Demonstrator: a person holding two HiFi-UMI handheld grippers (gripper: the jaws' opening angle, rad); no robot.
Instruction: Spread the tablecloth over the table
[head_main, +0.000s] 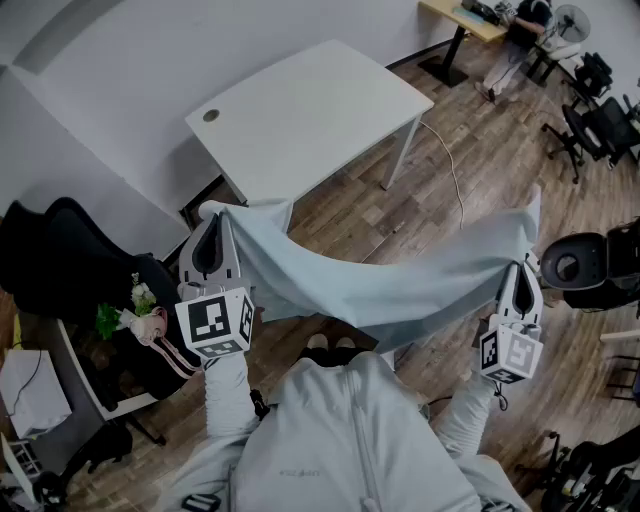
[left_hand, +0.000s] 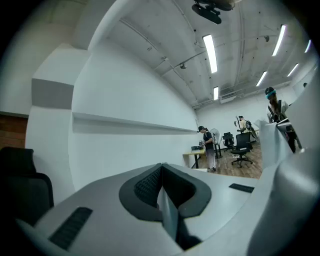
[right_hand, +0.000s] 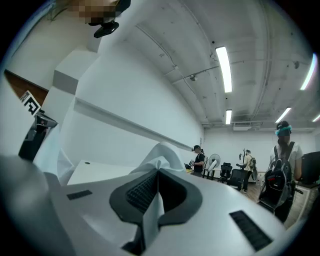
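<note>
A pale blue-grey tablecloth (head_main: 380, 285) hangs stretched in the air between my two grippers, sagging in the middle above the wooden floor. My left gripper (head_main: 212, 238) is shut on one corner of the cloth, and a thin fold (left_hand: 167, 212) shows pinched between its dark pads. My right gripper (head_main: 522, 272) is shut on the other corner, with cloth (right_hand: 157, 167) bunched up past its jaws. The white table (head_main: 310, 110) stands bare a little beyond the cloth, its near edge just behind the left corner; it also appears low at the left as the table (right_hand: 100, 172) in the right gripper view.
A black office chair (head_main: 60, 260) with a flower bunch (head_main: 135, 312) stands at the left. Another dark chair (head_main: 590, 265) sits at the right. A cable (head_main: 450, 165) runs over the floor by the table. People stand at desks (left_hand: 207, 147) in the far room.
</note>
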